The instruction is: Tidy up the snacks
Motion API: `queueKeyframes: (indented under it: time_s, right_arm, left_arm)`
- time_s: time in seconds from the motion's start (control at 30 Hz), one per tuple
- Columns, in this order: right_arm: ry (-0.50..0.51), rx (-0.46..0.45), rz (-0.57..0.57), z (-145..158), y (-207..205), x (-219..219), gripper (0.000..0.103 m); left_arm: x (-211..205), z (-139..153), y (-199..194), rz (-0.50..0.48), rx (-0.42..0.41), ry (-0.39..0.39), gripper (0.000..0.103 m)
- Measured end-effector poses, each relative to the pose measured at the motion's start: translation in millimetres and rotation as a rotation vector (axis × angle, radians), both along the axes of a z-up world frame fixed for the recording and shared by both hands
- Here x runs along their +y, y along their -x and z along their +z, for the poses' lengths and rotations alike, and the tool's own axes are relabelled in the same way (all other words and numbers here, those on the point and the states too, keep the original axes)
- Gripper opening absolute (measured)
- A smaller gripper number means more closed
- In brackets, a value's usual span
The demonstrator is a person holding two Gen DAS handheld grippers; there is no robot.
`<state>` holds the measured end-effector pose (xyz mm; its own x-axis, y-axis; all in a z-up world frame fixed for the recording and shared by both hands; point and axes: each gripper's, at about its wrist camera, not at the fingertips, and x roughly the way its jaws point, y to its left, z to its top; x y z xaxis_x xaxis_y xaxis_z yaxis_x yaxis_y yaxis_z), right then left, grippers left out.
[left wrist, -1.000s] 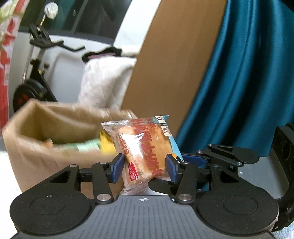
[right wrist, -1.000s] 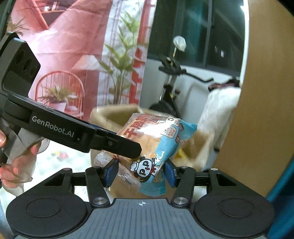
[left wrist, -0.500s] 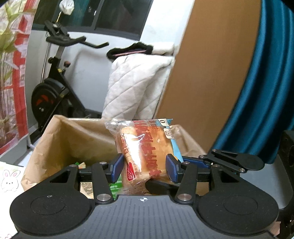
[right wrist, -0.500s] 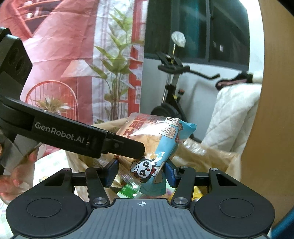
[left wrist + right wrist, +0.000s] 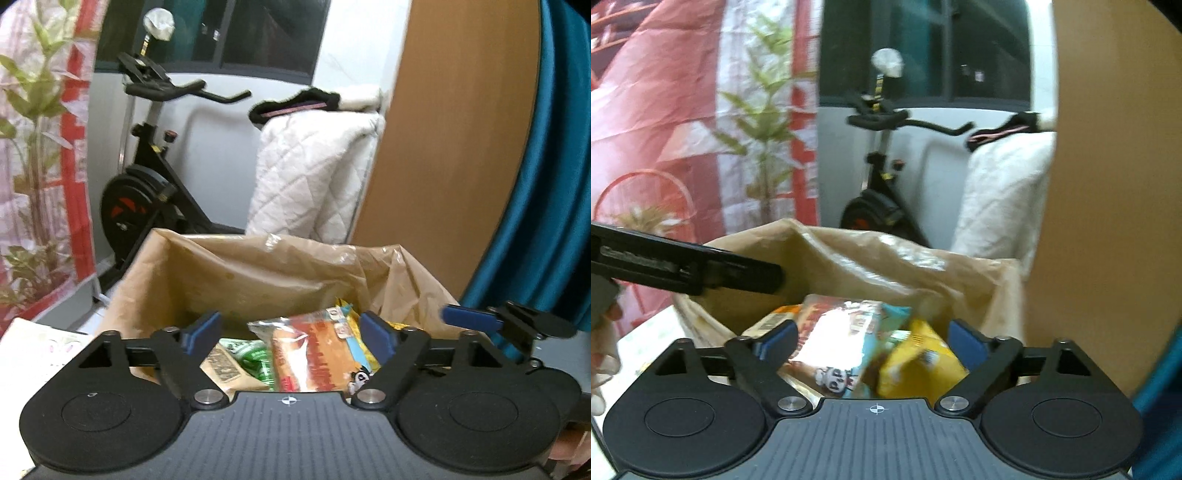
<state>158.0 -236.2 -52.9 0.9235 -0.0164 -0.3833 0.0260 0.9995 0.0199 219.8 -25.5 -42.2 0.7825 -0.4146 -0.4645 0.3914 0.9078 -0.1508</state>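
Note:
An open brown bag (image 5: 258,273) stands right in front of both grippers, with several snack packs inside. My left gripper (image 5: 290,334) is over its near rim, jaws opening. An orange bread pack (image 5: 310,354) lies loose in the bag below them, free of the blue pads. My right gripper (image 5: 871,338) is also opening above the bag (image 5: 886,254). A blue-and-white pack with a panda (image 5: 846,343) lies below it beside a yellow pack (image 5: 916,358), untouched by the pads. The left gripper's arm (image 5: 690,266) crosses the left of the right wrist view.
Behind the bag stand an exercise bike (image 5: 147,199) and a white quilted blanket (image 5: 314,177). A wooden panel (image 5: 454,147) and a teal curtain (image 5: 546,206) close off the right. A printed plant backdrop (image 5: 701,129) fills the left. A hand (image 5: 602,350) shows at the left edge.
Both grippers moved up to the bag while gripping a bread pack each. Both have now opened, and the packs have dropped in among the snacks.

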Motion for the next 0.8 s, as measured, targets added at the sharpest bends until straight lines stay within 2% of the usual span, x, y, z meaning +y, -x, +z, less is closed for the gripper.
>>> queueKeyframes:
  time_s: [0.17,0.43,0.67,0.8]
  right_arm:
    - [-0.053,-0.048,-0.075,7,26,-5,0.102]
    - [-0.1,-0.124,-0.17,30,64,2,0.102]
    - [-0.105,-0.167,-0.192,48,93,10,0.102]
    - [-0.121,-0.195,-0.211,56,111,13,0.102]
  left_arm:
    - [2,12,16,0.058,-0.048,-0.046,0.092]
    - [13,36,51,0.121,-0.111,-0.044,0.096]
    - [16,57,89,0.151,-0.19,-0.022,0.098]
    - [19,65,104,0.162,-0.207,0.005,0.1]
